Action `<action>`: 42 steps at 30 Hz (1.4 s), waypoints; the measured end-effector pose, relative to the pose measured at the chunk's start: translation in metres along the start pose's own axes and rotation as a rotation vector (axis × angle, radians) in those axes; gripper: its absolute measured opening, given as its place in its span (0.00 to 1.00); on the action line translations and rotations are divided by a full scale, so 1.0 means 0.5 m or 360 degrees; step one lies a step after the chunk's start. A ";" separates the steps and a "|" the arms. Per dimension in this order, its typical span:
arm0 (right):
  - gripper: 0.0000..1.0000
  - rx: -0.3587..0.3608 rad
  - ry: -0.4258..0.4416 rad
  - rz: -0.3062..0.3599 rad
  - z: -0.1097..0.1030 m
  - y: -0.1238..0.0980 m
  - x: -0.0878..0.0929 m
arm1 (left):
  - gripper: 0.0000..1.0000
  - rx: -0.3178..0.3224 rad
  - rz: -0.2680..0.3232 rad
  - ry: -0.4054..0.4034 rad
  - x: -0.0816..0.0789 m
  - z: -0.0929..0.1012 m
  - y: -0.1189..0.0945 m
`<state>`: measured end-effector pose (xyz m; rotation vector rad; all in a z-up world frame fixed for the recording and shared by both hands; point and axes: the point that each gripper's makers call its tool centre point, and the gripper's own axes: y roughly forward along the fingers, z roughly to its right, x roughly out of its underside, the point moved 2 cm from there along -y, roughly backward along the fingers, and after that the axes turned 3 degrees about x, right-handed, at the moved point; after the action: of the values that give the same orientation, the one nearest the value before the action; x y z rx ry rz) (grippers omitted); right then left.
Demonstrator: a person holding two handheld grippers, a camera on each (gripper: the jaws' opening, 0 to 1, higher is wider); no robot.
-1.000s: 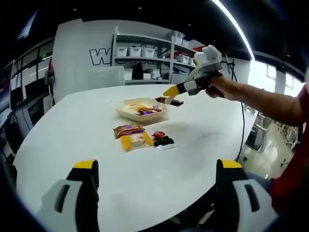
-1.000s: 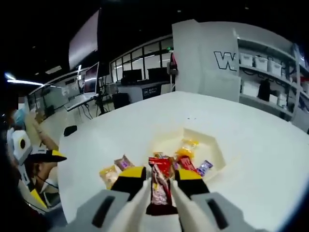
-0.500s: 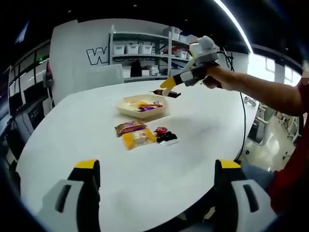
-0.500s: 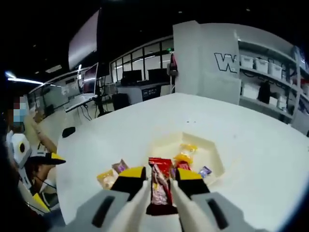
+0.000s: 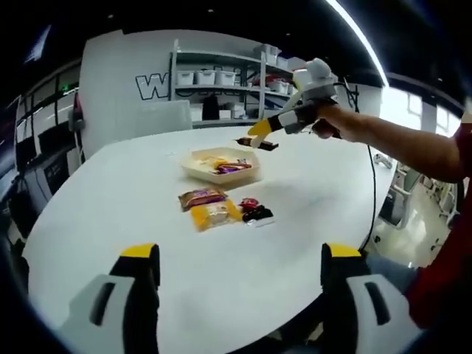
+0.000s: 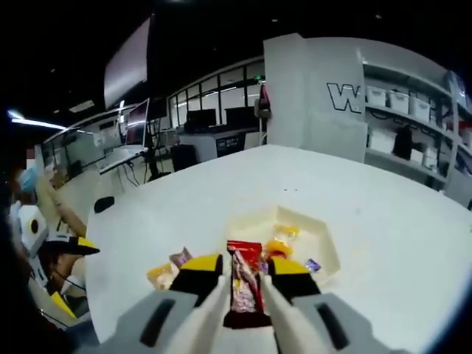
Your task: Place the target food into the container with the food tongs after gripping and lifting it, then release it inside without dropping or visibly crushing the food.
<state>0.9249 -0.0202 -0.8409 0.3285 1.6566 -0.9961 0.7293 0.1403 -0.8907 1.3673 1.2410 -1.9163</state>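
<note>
My right gripper [image 6: 245, 274] is shut on a red-and-brown snack packet [image 6: 244, 284], held in the air over the near edge of the cream tray [image 6: 324, 233]. From the left gripper view the same gripper [image 5: 259, 136] and its packet [image 5: 259, 144] hang just above the right rim of the tray [image 5: 205, 169], which holds several wrapped snacks. On the table in front of the tray lie a brown packet [image 5: 200, 198], a yellow packet [image 5: 212, 214] and a small red-and-black packet [image 5: 253, 212]. My left gripper [image 5: 240, 262] stands open near the table's front edge, with nothing between its jaws.
A round white table [image 5: 110, 199] carries everything. A person's arm in a red sleeve [image 5: 442, 221] reaches in from the right. Shelves with white bins [image 5: 221, 81] stand behind the table. Desks with monitors [image 6: 140, 140] lie beyond the table's far side.
The right gripper has stayed over the tray's rim with the packet, shifting only slightly. The left gripper's camera has drifted a little; the left jaws remain open.
</note>
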 end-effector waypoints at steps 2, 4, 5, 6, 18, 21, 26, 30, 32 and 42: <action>0.18 -0.0001 0.0005 -0.0001 0.001 -0.001 -0.001 | 0.87 -0.0008 0.0005 0.0004 -0.002 -0.002 -0.001; 0.18 0.0000 0.0008 0.0001 0.001 -0.002 -0.001 | 0.88 -0.0007 0.0001 0.0008 -0.002 -0.001 0.000; 0.18 0.0000 0.0009 0.0001 0.001 -0.002 0.000 | 0.87 -0.0017 -0.0001 0.0018 -0.002 -0.002 0.000; 0.18 0.0000 0.0008 0.0003 0.002 -0.002 0.000 | 0.87 -0.0019 -0.0006 0.0021 -0.001 -0.002 0.001; 0.18 0.0007 0.0010 0.0001 0.007 -0.003 0.003 | 0.83 -0.0043 -0.0129 0.0135 0.024 -0.006 0.003; 0.18 0.0009 0.0006 -0.0001 0.009 -0.002 0.004 | 0.82 -0.0053 -0.0143 0.0141 0.026 -0.009 0.002; 0.18 0.0007 0.0006 0.0001 0.008 -0.001 0.002 | 0.81 -0.0065 -0.0159 0.0179 0.029 -0.013 0.000; 0.18 0.0008 0.0007 -0.0002 0.008 0.002 0.002 | 0.81 -0.0071 -0.0151 0.0176 0.028 -0.014 0.000; 0.18 0.0011 0.0004 -0.0002 0.009 0.003 0.001 | 0.81 -0.0077 -0.0145 0.0160 0.028 -0.018 0.000; 0.18 0.0016 -0.0011 -0.0006 0.013 0.016 -0.011 | 0.81 -0.0078 -0.0118 0.0117 0.021 -0.022 -0.001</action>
<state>0.9364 -0.0188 -0.8396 0.3285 1.6469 -1.0079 0.7303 0.1514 -0.9010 1.3962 1.3828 -1.8871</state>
